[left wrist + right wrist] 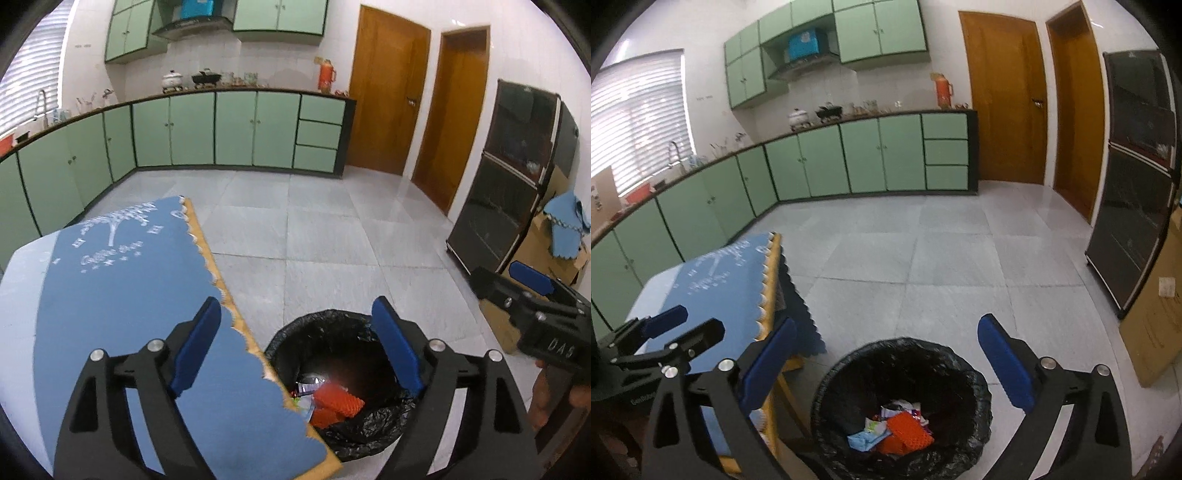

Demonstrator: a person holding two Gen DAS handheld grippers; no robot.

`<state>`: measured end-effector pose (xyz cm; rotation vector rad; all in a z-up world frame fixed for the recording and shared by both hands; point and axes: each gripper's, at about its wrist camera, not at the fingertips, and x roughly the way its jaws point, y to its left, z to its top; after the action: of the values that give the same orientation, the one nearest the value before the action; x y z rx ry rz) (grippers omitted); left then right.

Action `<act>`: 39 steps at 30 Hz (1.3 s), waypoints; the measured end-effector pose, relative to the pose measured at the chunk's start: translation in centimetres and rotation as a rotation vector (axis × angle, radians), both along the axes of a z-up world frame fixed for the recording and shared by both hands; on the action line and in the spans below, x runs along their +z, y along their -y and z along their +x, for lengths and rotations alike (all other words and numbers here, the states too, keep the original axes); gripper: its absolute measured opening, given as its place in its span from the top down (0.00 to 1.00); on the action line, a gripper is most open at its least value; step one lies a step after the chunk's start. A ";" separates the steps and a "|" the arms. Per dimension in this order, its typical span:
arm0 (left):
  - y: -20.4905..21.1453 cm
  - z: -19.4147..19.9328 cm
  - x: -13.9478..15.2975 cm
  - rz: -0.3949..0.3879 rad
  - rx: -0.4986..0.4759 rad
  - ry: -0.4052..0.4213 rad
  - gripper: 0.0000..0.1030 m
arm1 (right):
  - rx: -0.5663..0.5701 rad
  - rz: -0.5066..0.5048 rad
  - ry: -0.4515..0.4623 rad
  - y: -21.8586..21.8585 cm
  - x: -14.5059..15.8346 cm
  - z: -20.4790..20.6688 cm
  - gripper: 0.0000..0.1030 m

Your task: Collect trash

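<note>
Jaws of both grippers gape empty above the trash bin holding wrappers.

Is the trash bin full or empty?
Neither: the bin is mostly empty. Only a small pile of trash, orange mesh and some wrappers, lies at the bottom, and the black liner's walls show bare above it.
</note>
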<state>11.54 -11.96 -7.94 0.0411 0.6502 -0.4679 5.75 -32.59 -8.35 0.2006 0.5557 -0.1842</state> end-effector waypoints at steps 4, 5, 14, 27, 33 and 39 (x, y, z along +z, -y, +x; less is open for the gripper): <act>-2.0 -1.1 1.6 -0.013 0.044 0.027 0.17 | 0.035 -0.011 0.030 -1.0 1.8 -0.9 0.06; -2.6 -1.5 2.1 -0.012 0.058 0.041 0.17 | 0.044 -0.017 0.035 -1.4 2.2 -1.1 0.06; -5.4 -4.0 4.9 -0.033 0.102 0.098 0.14 | 0.124 -0.044 0.087 -4.6 4.8 -2.4 0.06; -7.3 -5.8 6.7 -0.046 0.137 0.153 0.12 | 0.163 -0.061 0.125 -6.5 5.9 -3.6 0.06; -7.5 -6.2 6.7 -0.049 0.141 0.157 0.12 | 0.165 -0.060 0.130 -6.8 5.9 -4.0 0.06; -7.4 -6.3 6.8 -0.045 0.144 0.162 0.12 | 0.165 -0.057 0.131 -6.6 5.8 -3.8 0.06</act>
<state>5.26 -4.56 -1.15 -0.0099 0.4798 -0.3364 1.96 -26.00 -2.51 0.1092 0.4342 -0.0260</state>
